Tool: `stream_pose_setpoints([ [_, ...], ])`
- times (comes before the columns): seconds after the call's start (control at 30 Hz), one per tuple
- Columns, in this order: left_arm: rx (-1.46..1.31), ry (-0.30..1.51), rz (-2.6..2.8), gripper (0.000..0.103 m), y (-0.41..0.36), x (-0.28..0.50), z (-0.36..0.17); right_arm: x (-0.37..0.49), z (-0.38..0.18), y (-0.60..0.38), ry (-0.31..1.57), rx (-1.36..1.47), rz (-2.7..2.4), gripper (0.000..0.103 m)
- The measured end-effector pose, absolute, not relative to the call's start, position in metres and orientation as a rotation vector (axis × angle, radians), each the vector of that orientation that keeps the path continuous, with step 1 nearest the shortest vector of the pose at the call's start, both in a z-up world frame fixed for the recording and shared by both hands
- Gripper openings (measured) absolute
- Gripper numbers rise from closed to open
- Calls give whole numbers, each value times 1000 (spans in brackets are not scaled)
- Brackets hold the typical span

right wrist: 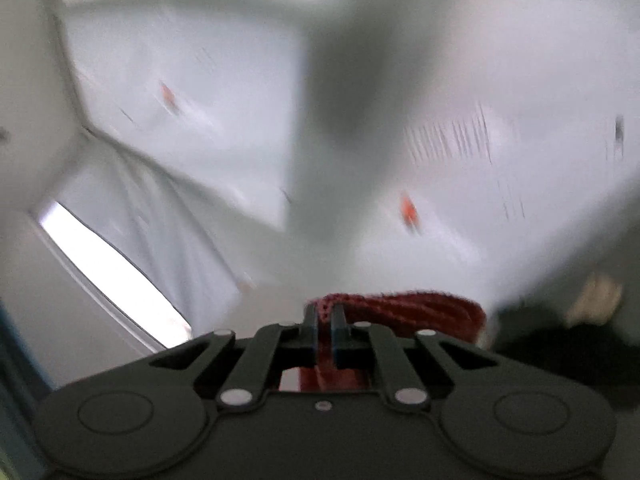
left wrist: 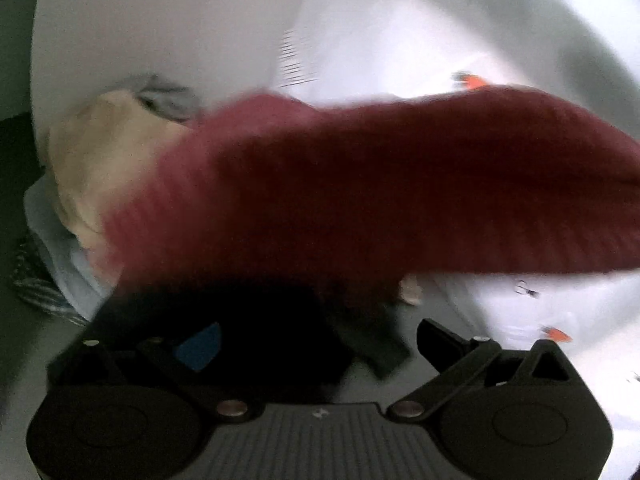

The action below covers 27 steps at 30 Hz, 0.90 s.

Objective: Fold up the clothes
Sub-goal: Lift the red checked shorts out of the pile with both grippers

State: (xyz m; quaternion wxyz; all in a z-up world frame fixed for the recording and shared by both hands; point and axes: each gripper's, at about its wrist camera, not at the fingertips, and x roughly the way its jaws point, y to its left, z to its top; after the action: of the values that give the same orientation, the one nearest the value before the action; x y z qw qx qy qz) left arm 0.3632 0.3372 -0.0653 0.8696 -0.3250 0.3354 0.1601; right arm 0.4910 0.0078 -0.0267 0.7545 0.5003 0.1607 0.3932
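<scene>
White tabletop (left wrist: 160, 20), right gripper (right wrist: 325, 316) jaws clenching ribbed maroon knit (left wrist: 360, 184), left gripper (left wrist: 304, 344) jaws spread.

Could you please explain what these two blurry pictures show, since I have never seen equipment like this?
There is no robot here: a person holds a two-fingered claw in each hand, with a wide-angle camera on each looking forward along the fingers. In the left camera's picture, the left claw stands open. A dark red knitted garment stretches across in front of it, above a pile of other clothes on a white table. In the right camera's picture, the right claw is shut on the red knit. A white cloth with small orange marks lies beyond. Both pictures are blurred.
</scene>
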Motion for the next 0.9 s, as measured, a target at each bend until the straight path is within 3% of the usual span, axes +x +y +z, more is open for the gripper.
stream_pose_setpoints([
  [0.17,-672,692,238,102,269,328,-49,431,9,-125,111,1022,744,6],
  [0.3,-700,744,172,102,198,307,-50,392,-25,-203,297,663,354,7],
  [0.37,-705,770,118,102,164,296,-57,374,-62,-248,448,767,257,6],
  [0.57,-592,806,-17,101,61,263,-61,283,-95,-345,410,942,301,6],
  [0.9,-452,829,-298,86,-51,328,-64,269,-57,-400,331,893,373,6],
])
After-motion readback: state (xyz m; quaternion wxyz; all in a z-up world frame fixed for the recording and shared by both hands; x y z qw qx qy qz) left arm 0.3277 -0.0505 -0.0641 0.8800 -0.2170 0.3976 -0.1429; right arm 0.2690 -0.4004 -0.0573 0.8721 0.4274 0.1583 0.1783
